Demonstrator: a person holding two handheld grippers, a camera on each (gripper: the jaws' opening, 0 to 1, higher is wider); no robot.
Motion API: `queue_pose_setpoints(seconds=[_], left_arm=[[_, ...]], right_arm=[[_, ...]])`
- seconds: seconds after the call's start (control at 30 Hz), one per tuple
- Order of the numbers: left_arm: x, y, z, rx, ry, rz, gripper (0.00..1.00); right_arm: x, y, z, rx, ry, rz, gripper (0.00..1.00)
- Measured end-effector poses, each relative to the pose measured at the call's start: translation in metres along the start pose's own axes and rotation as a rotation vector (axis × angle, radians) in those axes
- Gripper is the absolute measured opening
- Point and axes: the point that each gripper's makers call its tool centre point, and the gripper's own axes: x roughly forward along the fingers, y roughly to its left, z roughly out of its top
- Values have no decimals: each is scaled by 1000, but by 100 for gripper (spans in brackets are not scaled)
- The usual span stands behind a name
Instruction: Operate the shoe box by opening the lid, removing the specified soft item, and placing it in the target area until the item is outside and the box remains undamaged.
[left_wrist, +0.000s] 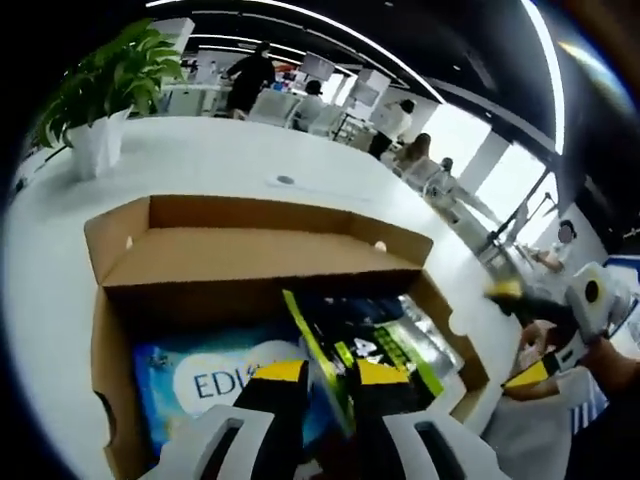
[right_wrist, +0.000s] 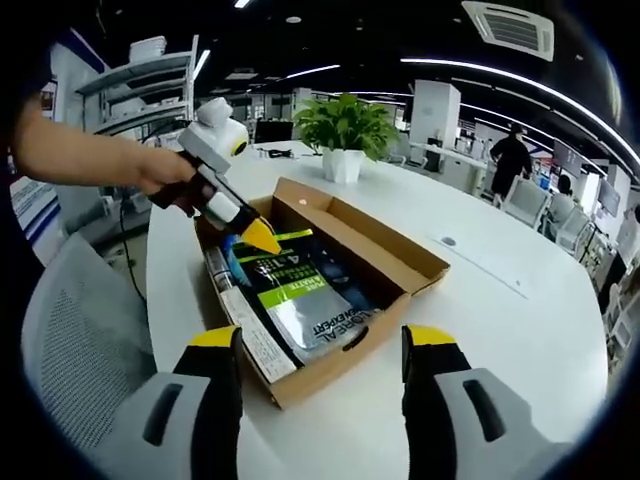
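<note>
1. The left gripper (right_wrist: 262, 238) reaches down into the open shoe box (right_wrist: 420, 268). In the left gripper view its yellow-tipped fingers (left_wrist: 280, 372) are close together and pinch the edge of a dark soft pouch with green stripes (left_wrist: 385, 335).
2. The pouch (right_wrist: 300, 295) lies inside the box, on top of the other things. Next to it in the box is a blue pack with white letters (left_wrist: 200, 385).
3. The box lid (left_wrist: 250, 255) is open and leans back at the far side.
4. What could go wrong, I think: the fingers hold only a thin edge, so the pouch may slip out when lifted. The pouch may also drag the blue pack along. A quick pull could catch the cardboard wall and bend or tear it.
5. The right gripper (right_wrist: 325, 385) hangs over the white counter (right_wrist: 520, 330), near the front corner of the box. Its fingers are wide apart and hold nothing.
6. A potted plant (right_wrist: 345, 135) stands on the counter behind the box, well apart. The counter to the right of the box is bare, so it looks like a good place for the pouch.
7. People and desks are far behind.
</note>
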Motion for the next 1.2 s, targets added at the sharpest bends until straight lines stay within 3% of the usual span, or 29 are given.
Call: queue_pose_setpoints(seconds=[0.2, 0.63, 0.97, 1.2], left_arm=[[-3, -9, 0, -18, -7, -14, 6], [-8, -19, 9, -10, -14, -15, 2], [-13, -25, 18, 14, -18, -11, 2], [-13, -25, 20, 43, -21, -3, 2]], right_arm=[[17, 9, 4, -13, 0, 26, 56], [50, 24, -6, -69, 35, 63, 45], [56, 25, -8, -83, 39, 62, 32], [53, 37, -7, -104, 27, 86, 16]])
